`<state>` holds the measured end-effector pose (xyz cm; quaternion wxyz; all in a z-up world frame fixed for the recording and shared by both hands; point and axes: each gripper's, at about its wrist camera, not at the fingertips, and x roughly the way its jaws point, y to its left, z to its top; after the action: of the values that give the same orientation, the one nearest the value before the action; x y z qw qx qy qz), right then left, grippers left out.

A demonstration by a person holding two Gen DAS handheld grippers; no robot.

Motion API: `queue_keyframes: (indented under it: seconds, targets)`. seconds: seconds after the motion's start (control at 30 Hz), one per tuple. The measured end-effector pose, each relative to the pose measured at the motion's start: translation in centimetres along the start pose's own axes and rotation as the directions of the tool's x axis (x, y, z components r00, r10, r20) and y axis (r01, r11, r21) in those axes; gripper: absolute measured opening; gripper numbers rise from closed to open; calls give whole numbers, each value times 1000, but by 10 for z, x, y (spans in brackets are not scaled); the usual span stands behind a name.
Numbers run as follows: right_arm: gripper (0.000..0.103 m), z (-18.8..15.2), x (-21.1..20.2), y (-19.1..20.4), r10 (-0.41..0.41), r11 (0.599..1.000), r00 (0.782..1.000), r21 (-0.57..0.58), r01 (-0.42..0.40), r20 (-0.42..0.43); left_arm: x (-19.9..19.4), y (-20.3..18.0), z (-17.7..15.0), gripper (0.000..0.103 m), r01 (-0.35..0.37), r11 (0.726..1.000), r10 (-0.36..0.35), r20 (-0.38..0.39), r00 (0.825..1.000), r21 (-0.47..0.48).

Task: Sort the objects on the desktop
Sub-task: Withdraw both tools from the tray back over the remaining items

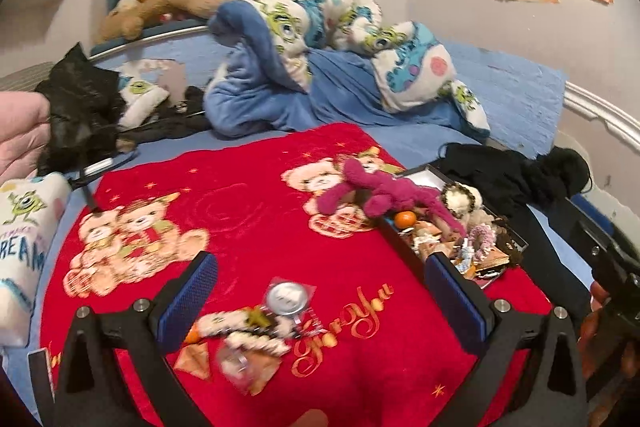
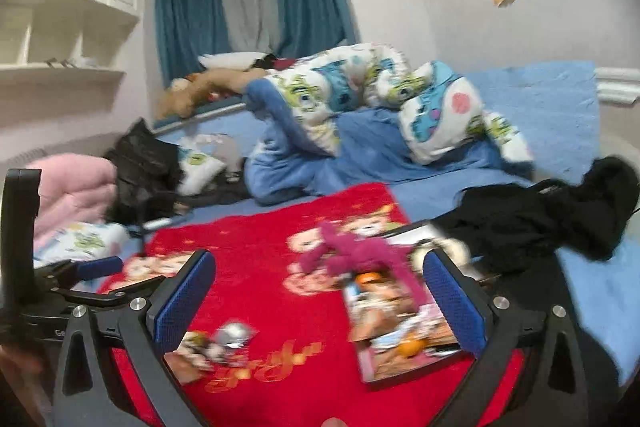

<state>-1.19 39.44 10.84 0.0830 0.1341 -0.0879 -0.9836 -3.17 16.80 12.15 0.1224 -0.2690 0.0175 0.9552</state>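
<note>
1. So the leftover clutter is a small pile of trinkets (image 1: 248, 335) on the red blanket (image 1: 248, 195) – a round silver disc (image 1: 286, 298), some fuzzy cream bits, a little orange ball and a few orange-ish flat pieces. It sits low and dead ahead of the left gripper (image 1: 320, 297), basically between its two blue pads, a touch toward the left pad.

2. The pile runs roughly from lower-left up to the disc at upper-right, so it lies slantwise across the gap rather than along the fingers.

3. The box (image 1: 516, 241) that's already stuffed with things – the magenta plush (image 1: 376, 193) drapes over its near corner – is off to the right of the left gripper, just past its right pad.

4. In the right wrist view the same pile (image 2: 216, 343) is down by the left pad, while the box (image 2: 400, 323) is right between the pads of the right gripper (image 2: 320, 297). So I'd say the left hand is nearer the trinkets and the right is nearer the box.

5. Left gripper: spread wide, nothing in it, not touching anything as far as I can tell.

6. Right gripper: also spread wide and empty – that view is blurry though.
</note>
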Motion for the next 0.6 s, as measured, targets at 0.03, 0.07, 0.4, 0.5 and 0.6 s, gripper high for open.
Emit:
queue_keyframes:
  seconds: [0.03, 0.07, 0.4, 0.5, 0.6]
  targets:
    - [103, -1, -1, 3, 12, 1000, 1000, 7, -12, 4, -4, 6, -2, 103, -10, 1000, 10, -1, 1000, -8]
    - [103, -4, -2, 8, 14, 1000, 1000, 12, -14, 14, -8, 12, -4, 103, -22, 1000, 22, -5, 1000, -17]
    - [103, -10, 5, 44, 62, 998, 995, 7, -63, 72, -33, 55, -11, 103, -156, 987, 156, -3, 988, -28]
    - [103, -8, 12, 61, 59, 998, 996, -31, -57, 68, -42, 71, -10, 103, -201, 979, 201, 0, 980, -37]
    - [103, -8, 17, 75, 70, 996, 995, -63, -66, 66, -46, 83, -10, 103, -226, 972, 227, 5, 974, -64]
